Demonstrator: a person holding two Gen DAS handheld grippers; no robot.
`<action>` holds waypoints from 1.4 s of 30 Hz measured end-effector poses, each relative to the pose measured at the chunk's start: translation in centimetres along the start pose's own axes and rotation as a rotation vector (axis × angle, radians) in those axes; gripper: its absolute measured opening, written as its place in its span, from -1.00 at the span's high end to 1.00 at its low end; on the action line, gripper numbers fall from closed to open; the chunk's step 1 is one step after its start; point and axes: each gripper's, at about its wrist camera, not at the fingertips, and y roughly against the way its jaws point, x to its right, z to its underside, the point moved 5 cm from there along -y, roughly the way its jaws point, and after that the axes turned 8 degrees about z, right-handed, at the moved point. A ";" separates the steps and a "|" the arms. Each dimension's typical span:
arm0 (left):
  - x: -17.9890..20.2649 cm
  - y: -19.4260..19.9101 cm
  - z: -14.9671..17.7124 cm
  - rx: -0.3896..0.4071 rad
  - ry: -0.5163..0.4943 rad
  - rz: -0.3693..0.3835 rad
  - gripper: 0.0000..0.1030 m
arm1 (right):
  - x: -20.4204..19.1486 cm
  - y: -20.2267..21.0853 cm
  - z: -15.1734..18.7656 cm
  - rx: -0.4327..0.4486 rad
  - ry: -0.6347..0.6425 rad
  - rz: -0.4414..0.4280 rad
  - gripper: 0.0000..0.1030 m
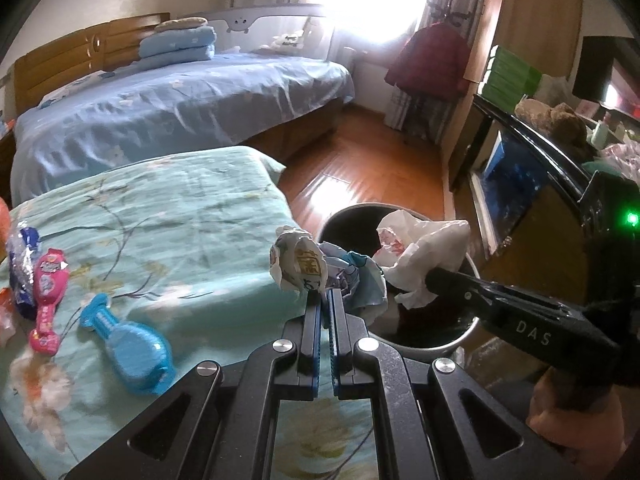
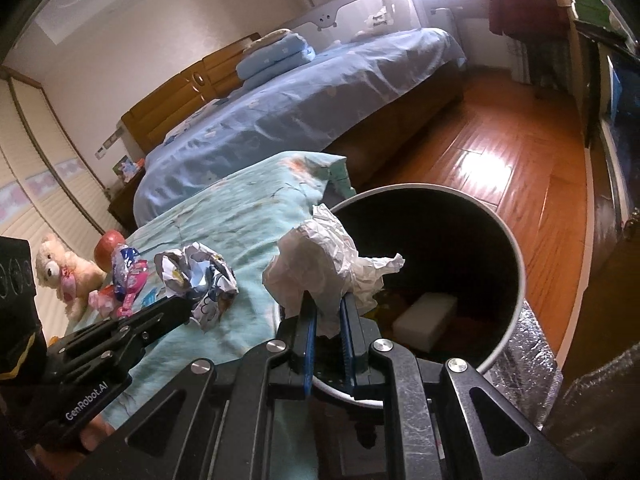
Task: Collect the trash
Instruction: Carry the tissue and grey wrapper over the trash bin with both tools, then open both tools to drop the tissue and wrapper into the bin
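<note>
Right gripper (image 2: 329, 312) clenched on the crumpled white paper (image 2: 320, 268), held over the near rim of the trash bin (image 2: 516, 264); left gripper (image 1: 329, 300) pinching the printed wrapper wad (image 1: 316, 268) just left of the bin. Best carried further forward over the dark opening before letting go, released one at a time, keeping clear of the rim.

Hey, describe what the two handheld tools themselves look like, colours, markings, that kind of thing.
Both are matte black metal linkages with silver round bolts and blue-lined fingers. The left tool carries white "GenRobot.AI" lettering on its side. The right tool shows "DAS" in white, and a green light glows on its body.
</note>
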 end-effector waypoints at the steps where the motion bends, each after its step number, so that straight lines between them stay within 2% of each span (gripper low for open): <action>1: 0.2 -0.2 -0.1 -0.003 -0.004 0.002 0.96 | 0.2 0.0 0.0 0.000 -0.003 0.003 0.78; 37: 1.9 -5.6 -2.1 -0.070 -0.014 0.037 0.95 | 4.6 -1.8 -1.5 -0.037 -0.059 0.087 0.75; 40: 1.8 -5.7 -2.1 -0.076 -0.003 0.047 0.77 | 5.0 -1.8 -1.7 -0.037 -0.071 0.088 0.67; 42: 1.8 -5.4 -2.1 -0.064 -0.005 0.040 0.57 | 5.2 -1.7 -1.7 -0.032 -0.084 0.086 0.60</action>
